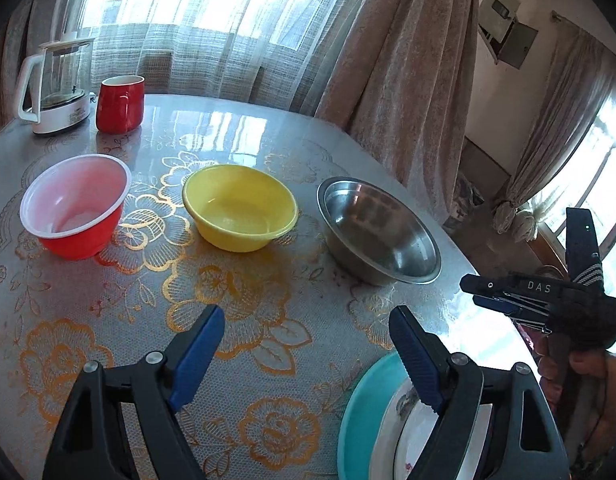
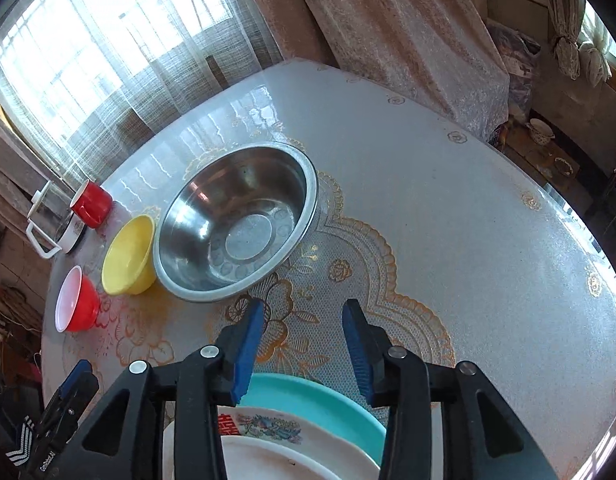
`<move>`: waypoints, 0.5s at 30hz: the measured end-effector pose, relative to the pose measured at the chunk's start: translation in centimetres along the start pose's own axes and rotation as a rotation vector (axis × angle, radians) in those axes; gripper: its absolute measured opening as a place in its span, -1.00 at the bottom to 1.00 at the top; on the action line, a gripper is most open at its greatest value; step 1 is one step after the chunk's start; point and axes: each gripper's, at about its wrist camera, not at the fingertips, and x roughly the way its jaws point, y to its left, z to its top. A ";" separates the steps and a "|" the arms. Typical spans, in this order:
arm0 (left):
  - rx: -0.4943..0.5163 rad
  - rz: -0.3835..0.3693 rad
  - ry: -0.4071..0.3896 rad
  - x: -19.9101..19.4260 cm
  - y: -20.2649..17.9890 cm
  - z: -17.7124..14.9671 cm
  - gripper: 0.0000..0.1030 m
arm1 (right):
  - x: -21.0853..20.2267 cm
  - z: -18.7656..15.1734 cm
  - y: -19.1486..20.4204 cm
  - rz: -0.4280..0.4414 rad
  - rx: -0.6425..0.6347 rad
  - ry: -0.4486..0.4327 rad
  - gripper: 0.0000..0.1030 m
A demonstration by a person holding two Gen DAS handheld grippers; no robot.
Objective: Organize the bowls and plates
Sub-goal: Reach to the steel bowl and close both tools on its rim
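Observation:
Three bowls stand in a row on the table: a red bowl with white inside (image 1: 74, 208) (image 2: 74, 300), a yellow bowl (image 1: 240, 206) (image 2: 130, 256) and a steel bowl (image 1: 378, 230) (image 2: 238, 220). A stack of plates lies near the front edge: a teal plate (image 1: 360, 412) (image 2: 320, 400) at the bottom, a patterned white plate (image 2: 276, 426) on it and a plain white plate (image 2: 264, 460) on top. My left gripper (image 1: 308, 344) is open above the table, left of the stack. My right gripper (image 2: 304, 332) is open above the stack; it also shows in the left wrist view (image 1: 492, 294).
A red mug (image 1: 120, 104) (image 2: 92, 204) and a glass kettle (image 1: 56, 88) (image 2: 54, 220) stand at the table's far left. Curtains (image 1: 388, 60) hang behind the table. The table's edge (image 1: 488, 292) runs close to the right of the steel bowl.

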 end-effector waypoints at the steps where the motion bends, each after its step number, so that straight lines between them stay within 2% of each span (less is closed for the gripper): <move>1: 0.004 0.002 0.003 0.3 -0.3 0.4 0.69 | 0.4 0.5 -0.2 0.010 0.012 0.004 -0.05; 8: 0.035 0.006 0.069 4.1 -2.1 2.6 0.70 | 3.4 3.9 -1.2 0.060 0.097 0.024 -0.02; 15: 0.030 0.004 0.095 6.1 -2.3 2.9 0.70 | 6.4 5.5 -2.0 0.088 0.167 0.039 -0.02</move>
